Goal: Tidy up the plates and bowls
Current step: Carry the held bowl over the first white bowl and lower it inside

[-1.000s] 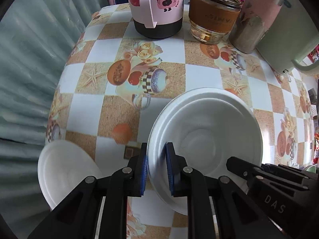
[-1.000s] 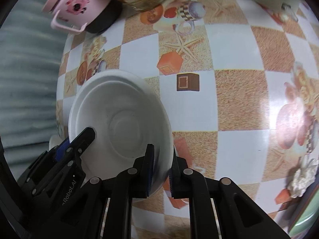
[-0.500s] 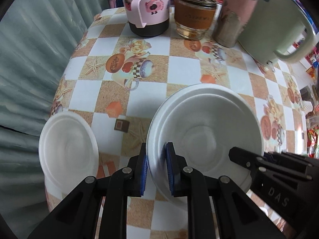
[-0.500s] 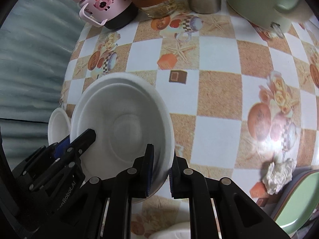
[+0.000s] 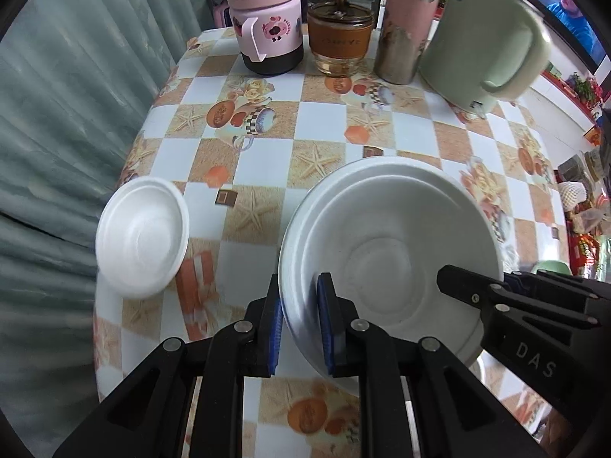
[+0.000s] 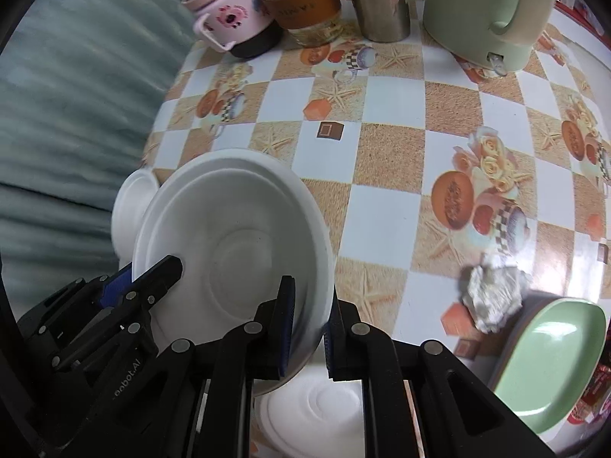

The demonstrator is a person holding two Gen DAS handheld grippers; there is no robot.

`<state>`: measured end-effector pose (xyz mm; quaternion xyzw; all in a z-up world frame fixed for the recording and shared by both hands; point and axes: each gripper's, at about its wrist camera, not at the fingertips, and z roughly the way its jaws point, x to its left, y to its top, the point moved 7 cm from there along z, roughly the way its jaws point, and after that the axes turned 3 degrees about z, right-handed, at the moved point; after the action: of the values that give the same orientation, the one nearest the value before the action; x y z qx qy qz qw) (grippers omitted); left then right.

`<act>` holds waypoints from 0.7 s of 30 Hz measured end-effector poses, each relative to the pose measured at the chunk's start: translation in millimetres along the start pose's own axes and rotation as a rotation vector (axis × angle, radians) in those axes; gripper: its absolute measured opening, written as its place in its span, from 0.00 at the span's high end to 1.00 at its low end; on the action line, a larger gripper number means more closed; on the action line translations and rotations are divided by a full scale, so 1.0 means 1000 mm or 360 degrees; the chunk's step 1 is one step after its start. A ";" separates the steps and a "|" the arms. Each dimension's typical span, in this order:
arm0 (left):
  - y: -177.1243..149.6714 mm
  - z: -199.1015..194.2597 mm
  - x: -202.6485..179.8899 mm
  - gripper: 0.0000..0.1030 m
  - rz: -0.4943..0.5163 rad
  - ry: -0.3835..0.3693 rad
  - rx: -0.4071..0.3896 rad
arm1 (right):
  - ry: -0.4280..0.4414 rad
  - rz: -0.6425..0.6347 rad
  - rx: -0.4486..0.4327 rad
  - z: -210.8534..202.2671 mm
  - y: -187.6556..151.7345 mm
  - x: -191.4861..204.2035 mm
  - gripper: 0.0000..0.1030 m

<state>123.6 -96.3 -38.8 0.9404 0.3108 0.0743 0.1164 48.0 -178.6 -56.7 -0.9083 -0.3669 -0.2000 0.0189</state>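
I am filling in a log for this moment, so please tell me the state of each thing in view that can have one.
large white bowl: lifted above the table, held at opposite rims.
left gripper: shut on its left rim.
right gripper: shut on its right rim.
small white bowl: upright, at the table edge, untouched.
white plate: flat, below the held bowl.
green plate: lying free at right.
pink mug: upright, lidded, with straw.

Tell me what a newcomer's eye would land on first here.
The large white bowl held over the checkered tablecloth, both the left gripper and right gripper clamped on its rim. Then the smaller white dish at the table's left edge, and the green kettle at the back.
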 end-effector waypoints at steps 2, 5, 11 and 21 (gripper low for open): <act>-0.008 -0.009 -0.005 0.82 0.0002 0.0004 -0.0003 | 0.0005 -0.0022 -0.0002 -0.008 -0.010 0.000 0.86; -0.021 -0.021 -0.014 0.82 0.0015 0.0021 -0.0005 | -0.0007 -0.0047 -0.0011 -0.018 -0.026 0.000 0.86; -0.041 -0.038 -0.027 0.82 0.0008 0.0024 -0.0001 | 0.0018 -0.0045 -0.0002 -0.032 -0.052 -0.006 0.86; -0.090 -0.053 -0.053 0.81 0.0002 0.0027 0.0014 | -0.0027 -0.0085 0.0019 -0.048 -0.099 -0.019 0.86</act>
<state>19.5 -48.7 -15.0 0.9404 0.3116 0.0810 0.1096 -47.5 -127.9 -30.9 -0.8997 -0.3924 -0.1905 0.0157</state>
